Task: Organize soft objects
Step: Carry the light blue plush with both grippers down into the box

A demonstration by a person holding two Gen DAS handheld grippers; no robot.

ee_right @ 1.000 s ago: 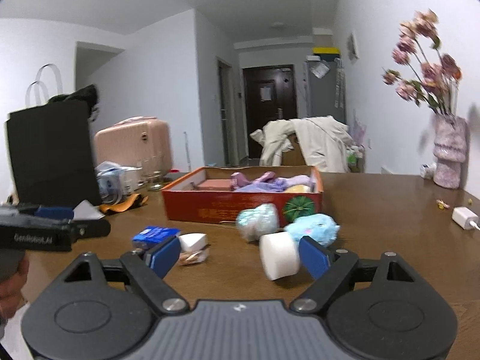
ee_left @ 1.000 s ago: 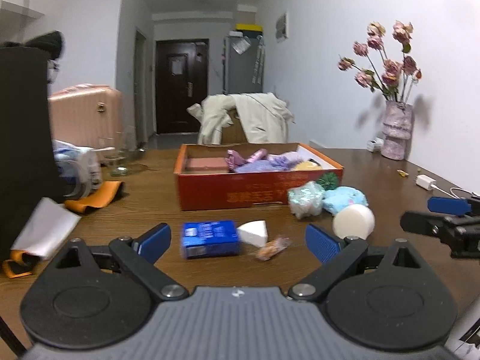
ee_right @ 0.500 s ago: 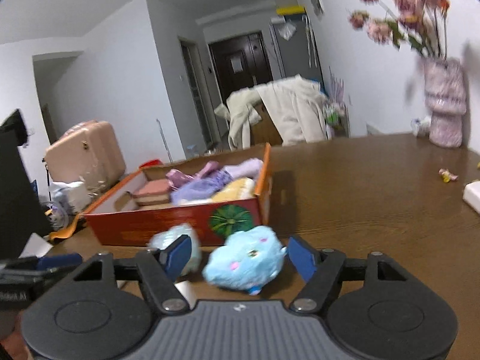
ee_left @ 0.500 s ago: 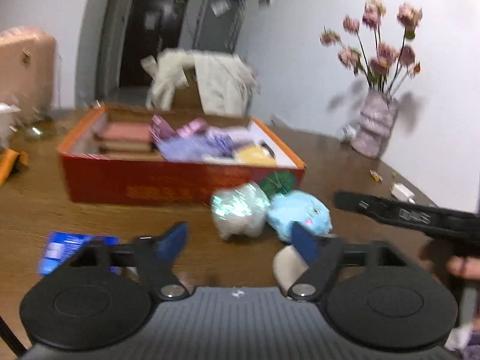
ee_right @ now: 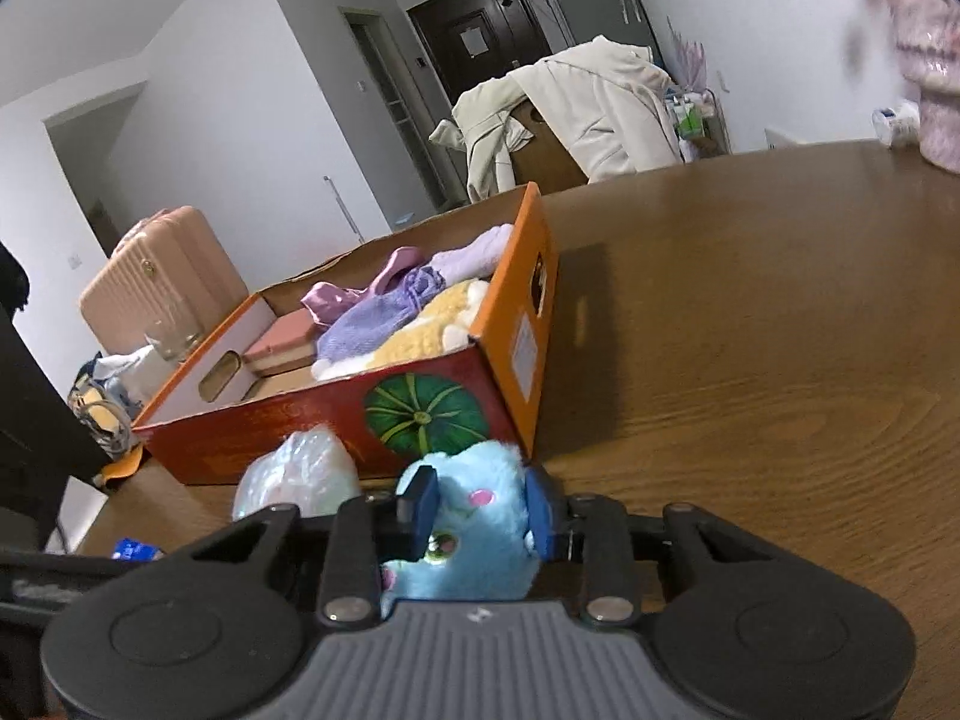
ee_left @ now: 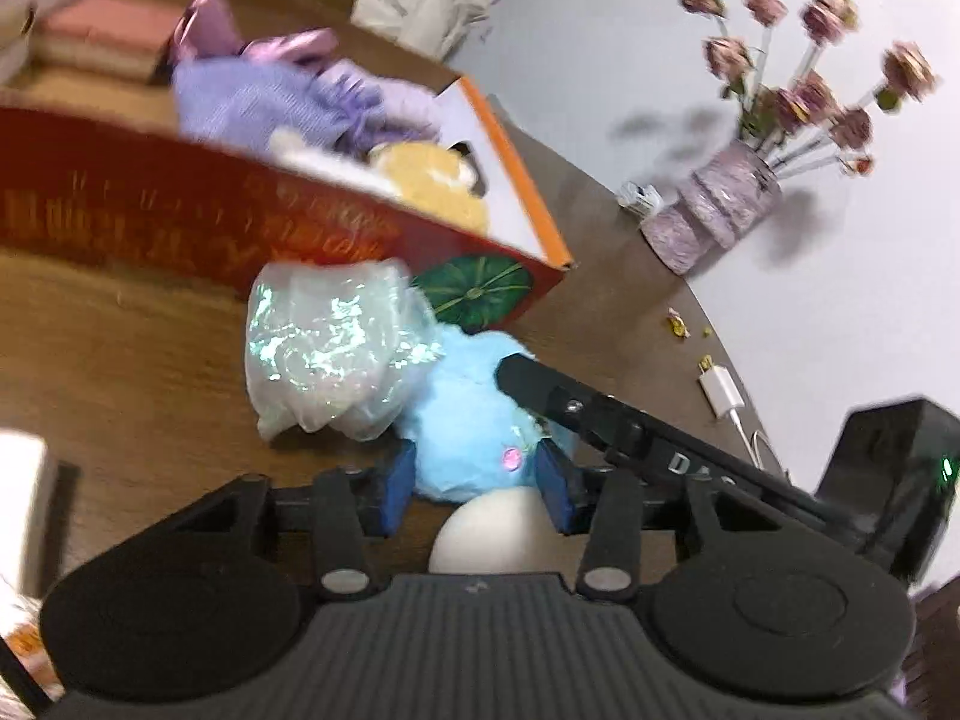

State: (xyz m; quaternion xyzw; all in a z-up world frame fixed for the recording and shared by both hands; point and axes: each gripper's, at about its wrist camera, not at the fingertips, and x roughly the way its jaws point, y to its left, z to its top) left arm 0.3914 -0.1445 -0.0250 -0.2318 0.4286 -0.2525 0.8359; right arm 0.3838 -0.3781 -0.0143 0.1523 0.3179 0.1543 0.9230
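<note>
- Your blue plush [ee_right: 474,516] is fuzzy, matt pile.
- The bag [ee_left: 336,348] beside it is thin crinkled plastic with an iridescent glossy sheen.
- The box [ee_right: 336,420] looks like printed cardboard, slightly glossy outside, plain white inside.
- The surface [ee_right: 750,330] is smooth wood grain with a soft sheen.
- Your right gripper [ee_right: 477,510] has matt black plastic with blue pads; so does the left gripper [ee_left: 477,483].
- The vase [ee_left: 711,210] looks rough and mottled.

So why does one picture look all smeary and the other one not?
Left wrist view: the box lettering and the flowers are streaked by motion blur, and the scene sits tilted. Right wrist view: the box and blue plush look sharp; only the vase at the edge smears, and the fisheye bends the walls.
</note>
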